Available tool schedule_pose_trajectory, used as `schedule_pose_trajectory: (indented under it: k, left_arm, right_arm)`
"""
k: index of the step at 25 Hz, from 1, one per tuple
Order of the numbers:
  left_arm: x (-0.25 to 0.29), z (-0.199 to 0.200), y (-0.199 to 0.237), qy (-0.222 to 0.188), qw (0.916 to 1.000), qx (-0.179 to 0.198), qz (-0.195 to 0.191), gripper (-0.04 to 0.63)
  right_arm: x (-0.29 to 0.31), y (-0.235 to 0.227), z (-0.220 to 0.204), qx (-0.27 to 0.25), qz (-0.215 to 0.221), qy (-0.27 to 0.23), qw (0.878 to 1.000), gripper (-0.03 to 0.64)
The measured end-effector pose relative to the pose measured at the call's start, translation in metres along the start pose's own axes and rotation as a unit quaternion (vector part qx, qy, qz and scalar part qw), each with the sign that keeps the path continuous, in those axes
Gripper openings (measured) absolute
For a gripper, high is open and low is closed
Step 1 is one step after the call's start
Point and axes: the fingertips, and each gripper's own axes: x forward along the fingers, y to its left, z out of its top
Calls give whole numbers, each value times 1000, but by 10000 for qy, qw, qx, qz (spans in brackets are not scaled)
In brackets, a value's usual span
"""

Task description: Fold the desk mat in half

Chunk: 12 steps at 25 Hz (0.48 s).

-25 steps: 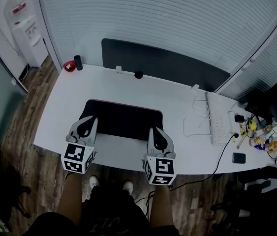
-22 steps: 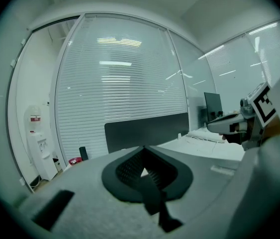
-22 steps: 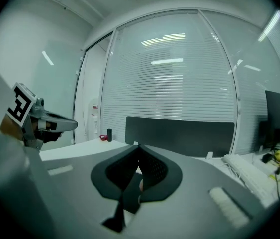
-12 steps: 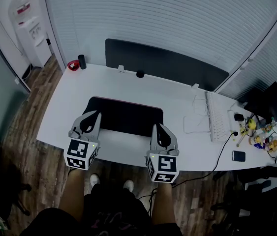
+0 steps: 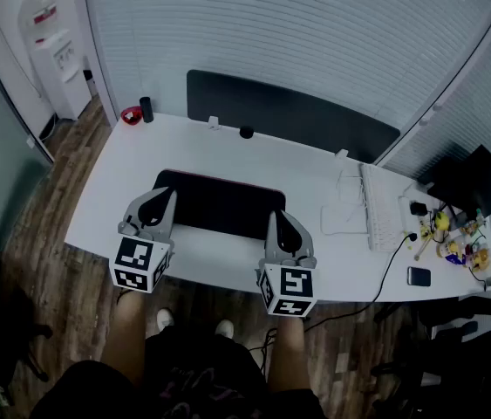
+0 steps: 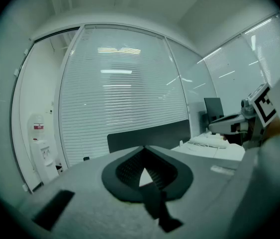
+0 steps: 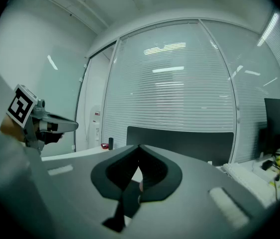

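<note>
The black desk mat [image 5: 219, 203] lies flat on the white desk [image 5: 228, 151], a thin reddish line along its far edge. My left gripper [image 5: 165, 195] hovers over the mat's left end, and its jaws are shut with nothing between them in the left gripper view [image 6: 143, 147]. Over the mat's right near corner my right gripper [image 5: 278, 217] is shut too, with nothing gripped in the right gripper view [image 7: 140, 146]. Both point level toward the far side of the desk. Whether either tip touches the mat I cannot tell.
A white keyboard [image 5: 383, 208] and cables lie right of the mat, with a phone [image 5: 419, 276] and small clutter at the desk's right end. A dark partition panel [image 5: 289, 112] stands behind the desk. A red object [image 5: 129, 114] and a black cylinder [image 5: 146, 109] sit at the far left corner.
Both grippers have shifted slightly forward over the mat's near edge, jaws still shut. The mat lies as before.
</note>
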Motion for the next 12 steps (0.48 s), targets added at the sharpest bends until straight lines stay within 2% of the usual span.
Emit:
schedule_pose_trajectory:
  k: [12]
  left_arm:
    - [-5,4,-9,-16,9999,67,-77,-2]
  right_arm:
    - [-7,1,2,83,-26,-22,10000,8]
